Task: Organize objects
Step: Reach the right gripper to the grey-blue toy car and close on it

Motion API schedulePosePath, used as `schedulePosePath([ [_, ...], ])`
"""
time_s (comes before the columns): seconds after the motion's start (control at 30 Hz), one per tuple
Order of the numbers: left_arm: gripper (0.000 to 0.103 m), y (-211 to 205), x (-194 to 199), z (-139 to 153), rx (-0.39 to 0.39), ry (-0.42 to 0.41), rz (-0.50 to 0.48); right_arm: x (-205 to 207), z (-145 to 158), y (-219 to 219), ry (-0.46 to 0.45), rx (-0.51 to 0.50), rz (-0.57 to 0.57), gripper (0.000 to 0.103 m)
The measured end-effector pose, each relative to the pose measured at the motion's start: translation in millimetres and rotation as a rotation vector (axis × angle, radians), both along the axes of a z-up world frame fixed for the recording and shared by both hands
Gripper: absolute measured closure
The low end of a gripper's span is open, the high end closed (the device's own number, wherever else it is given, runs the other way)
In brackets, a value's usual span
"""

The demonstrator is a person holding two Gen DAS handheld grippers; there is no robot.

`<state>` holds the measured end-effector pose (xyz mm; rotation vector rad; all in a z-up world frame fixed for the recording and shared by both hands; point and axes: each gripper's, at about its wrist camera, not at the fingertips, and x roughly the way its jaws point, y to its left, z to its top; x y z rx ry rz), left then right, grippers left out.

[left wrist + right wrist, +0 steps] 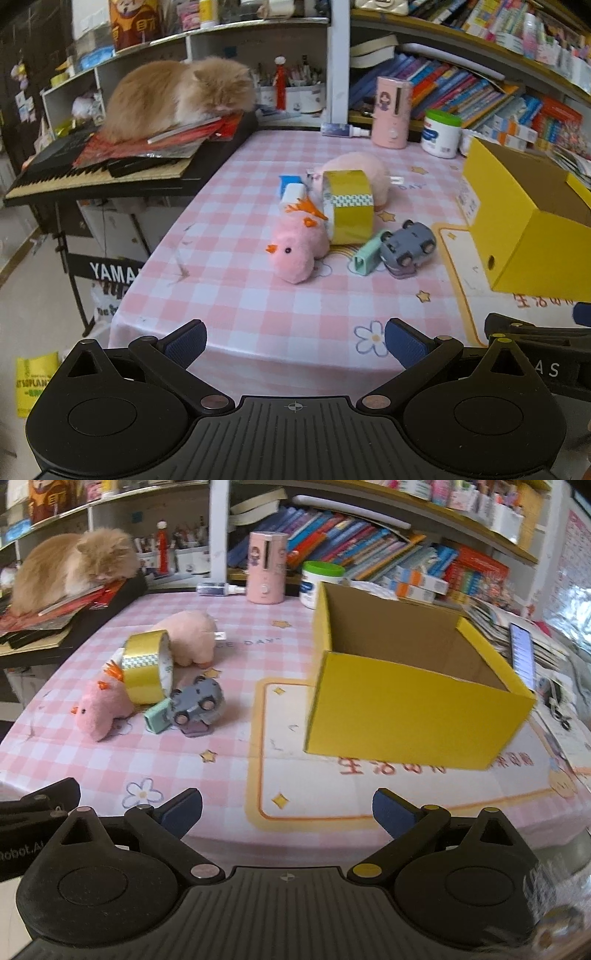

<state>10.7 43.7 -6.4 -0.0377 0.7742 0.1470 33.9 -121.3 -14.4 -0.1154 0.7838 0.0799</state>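
A heap of small things lies mid-table: a pink plush chick [297,249] [101,710], a yellow tape roll [349,206] [147,672] standing on edge, a pale pink plush [364,173] [192,638], a grey toy car [408,245] [197,703] on its side and a mint-green block [367,253] [159,714]. An open yellow cardboard box [524,225] [406,705] stands to their right, with nothing visible in it. My left gripper [295,341] hovers open over the table's near edge, short of the heap. My right gripper [288,812] is open too, in front of the box.
An orange cat [177,96] [70,568] lies on books atop a keyboard [96,170] at the table's left. A pink canister [391,112] [266,566], a white jar [441,134] [319,581] and a small bottle [218,589] stand at the back. A phone [522,655] leans right of the box.
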Motion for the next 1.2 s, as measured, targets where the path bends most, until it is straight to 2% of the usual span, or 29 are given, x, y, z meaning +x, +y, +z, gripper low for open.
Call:
schedulePosePath([
  [0.23, 0.0, 3, 17, -2, 0.021, -0.003, 0.04, 25, -3, 11, 0.021, 0.035, 0.1, 0.019],
  [0.5, 0.0, 9, 35, -5, 0.032, -0.027, 0.103, 58, -8, 19, 0.041, 0.058, 0.185, 0.02],
  [0.73, 0.0, 20, 54, -5, -0.017, -0.011, 0.2, 85, -12, 27, 0.052, 0.073, 0.262, 0.02],
  [1.0, 0.0, 26, 71, -10, -0.033, 0.017, 0.236, 115, -24, 42, 0.069, 0.063, 0.343, 0.021],
  [1.17, 0.0, 27, 81, -13, -0.036, 0.027, 0.223, 127, -35, 55, 0.082, 0.028, 0.411, 0.026],
  [1.2, 0.0, 26, 84, -14, -0.033, 0.03, 0.221, 129, -38, 58, 0.084, 0.022, 0.428, 0.032],
])
